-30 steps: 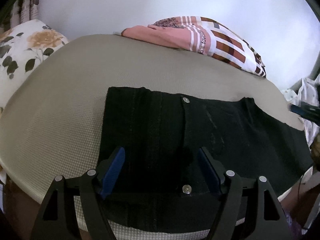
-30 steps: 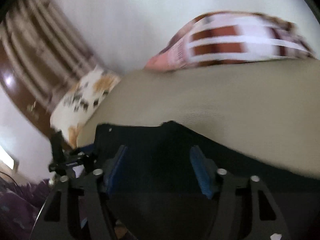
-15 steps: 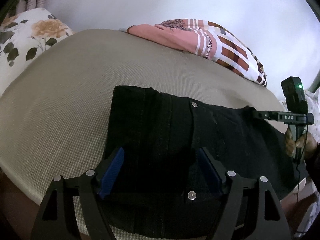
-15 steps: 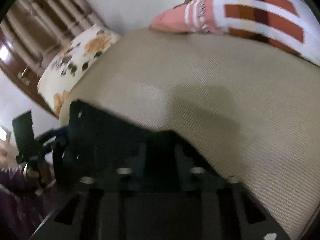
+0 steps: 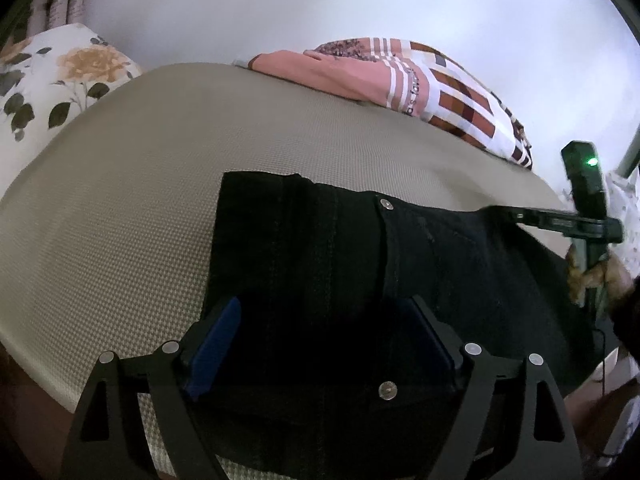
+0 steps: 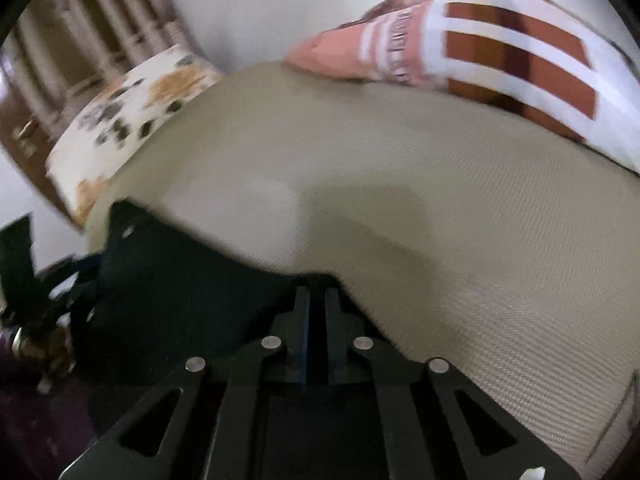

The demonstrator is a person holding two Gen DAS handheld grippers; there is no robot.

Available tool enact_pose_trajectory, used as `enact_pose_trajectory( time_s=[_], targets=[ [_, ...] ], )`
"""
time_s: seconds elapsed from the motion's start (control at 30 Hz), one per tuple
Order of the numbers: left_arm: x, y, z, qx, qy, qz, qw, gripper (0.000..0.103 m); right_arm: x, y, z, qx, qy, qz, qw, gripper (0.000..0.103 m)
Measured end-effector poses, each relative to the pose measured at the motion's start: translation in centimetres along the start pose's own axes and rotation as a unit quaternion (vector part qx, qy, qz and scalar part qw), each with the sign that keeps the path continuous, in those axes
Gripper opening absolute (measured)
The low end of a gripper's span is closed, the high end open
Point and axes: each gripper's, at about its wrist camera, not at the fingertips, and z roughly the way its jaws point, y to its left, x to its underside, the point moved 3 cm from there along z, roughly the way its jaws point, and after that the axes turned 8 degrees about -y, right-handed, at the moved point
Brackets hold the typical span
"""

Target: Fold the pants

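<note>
Left wrist view: black jeans (image 5: pixel 400 264) lie flat along the bed's (image 5: pixel 132 216) near edge, and the left hand-held gripper (image 5: pixel 324 344) is spread, just been widening, straddling the waistband. Right wrist view: right hand-held gripper (image 6: pixel 317 304) just snapped together, pinching the jeans' far edge. Best now: close the left squarely, then lift both evenly.

A plain white wall (image 5: pixel 320 8) stands far ahead of the left claw. A bed with a beige woven cover (image 5: pixel 120 208) spreads beneath it, a floral pillow (image 5: pixel 52 80) far left, a striped curtain (image 6: pixel 120 28) and brown wooden furniture (image 6: pixel 16 136) beyond.
</note>
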Motion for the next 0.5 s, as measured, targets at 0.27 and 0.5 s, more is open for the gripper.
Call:
enact_pose_trajectory(
  time_s=[0.27,0.5],
  targets=[
    [0.2,0.1,0.0,0.001,-0.005,0.001,1.0,0.084,0.5,-1.4,0.3,-0.01,-0.025,0.037,0.999,0.004],
    [-0.5,0.7,-0.3,0.001,-0.002,-0.032,0.9995,0.084,-0.6,-1.1,-2.7,-0.017,-0.085,0.058,0.995,0.018]
  ],
)
